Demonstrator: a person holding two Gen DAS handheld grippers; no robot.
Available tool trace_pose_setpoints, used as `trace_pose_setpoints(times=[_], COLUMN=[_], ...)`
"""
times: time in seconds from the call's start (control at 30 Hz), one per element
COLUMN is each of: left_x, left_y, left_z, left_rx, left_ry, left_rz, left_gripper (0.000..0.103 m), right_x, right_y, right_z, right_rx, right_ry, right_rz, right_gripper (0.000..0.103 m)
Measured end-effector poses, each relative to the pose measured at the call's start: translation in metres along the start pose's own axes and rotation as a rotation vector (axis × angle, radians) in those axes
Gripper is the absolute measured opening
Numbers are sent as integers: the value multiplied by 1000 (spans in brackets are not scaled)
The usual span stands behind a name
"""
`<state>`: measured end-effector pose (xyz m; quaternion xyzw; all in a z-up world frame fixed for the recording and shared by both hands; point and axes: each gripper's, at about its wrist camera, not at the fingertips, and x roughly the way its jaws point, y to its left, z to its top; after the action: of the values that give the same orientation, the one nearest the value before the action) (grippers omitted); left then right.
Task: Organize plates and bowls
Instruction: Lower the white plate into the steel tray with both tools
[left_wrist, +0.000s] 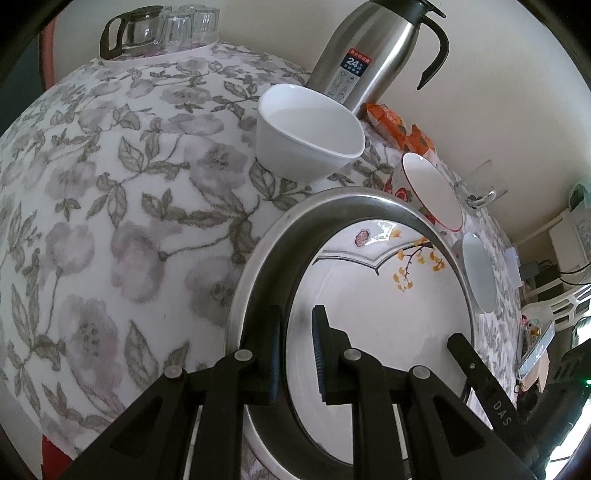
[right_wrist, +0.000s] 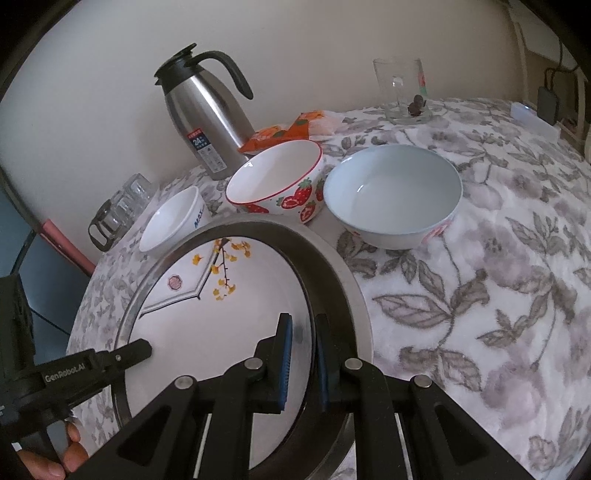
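A white plate with a yellow ginkgo print (left_wrist: 369, 280) (right_wrist: 207, 325) lies inside a wide steel dish (left_wrist: 332, 199) (right_wrist: 343, 273) on the floral tablecloth. My left gripper (left_wrist: 297, 314) pinches the plate's left rim, one finger inside and one over the steel wall. On the opposite rim my right gripper (right_wrist: 302, 321) is shut the same way. Behind the dish stand a plain white bowl (left_wrist: 310, 136) (right_wrist: 170, 221), a strawberry-print bowl (left_wrist: 432, 192) (right_wrist: 273, 177) and a pale blue bowl (left_wrist: 478, 273) (right_wrist: 391, 192), all upright and empty.
A steel thermos jug (left_wrist: 369, 51) (right_wrist: 207, 122) stands against the wall, with orange snack packets (left_wrist: 391, 122) (right_wrist: 280, 133) beside it. A glass pot and tumblers (left_wrist: 147, 29) (right_wrist: 118, 210) sit at the table's far left. A glass cup (right_wrist: 402, 92) stands at the back right. A hand (right_wrist: 55, 458) holds the left gripper.
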<state>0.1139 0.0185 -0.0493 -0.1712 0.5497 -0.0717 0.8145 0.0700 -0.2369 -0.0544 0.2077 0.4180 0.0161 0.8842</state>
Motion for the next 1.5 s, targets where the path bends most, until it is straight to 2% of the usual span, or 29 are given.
trace_pose_setpoints(times=[0.7, 1.03, 1.17, 1.5], left_x=[-3, -4, -2, 6], left_y=[2, -4, -11, -39], left_z=[0, 0, 0, -7], left_rx=[-21, -6, 37, 278], left_ry=[49, 62, 61, 40], left_rz=[-1, -8, 27, 224], left_gripper=[16, 27, 29, 29], right_x=[1, 2, 2, 2], right_y=[1, 1, 1, 1], right_z=[-1, -1, -1, -1], right_rx=[-18, -19, -20, -18], right_ry=[0, 2, 0, -1], right_rz=[-12, -21, -22, -21], right_gripper=[13, 9, 9, 8])
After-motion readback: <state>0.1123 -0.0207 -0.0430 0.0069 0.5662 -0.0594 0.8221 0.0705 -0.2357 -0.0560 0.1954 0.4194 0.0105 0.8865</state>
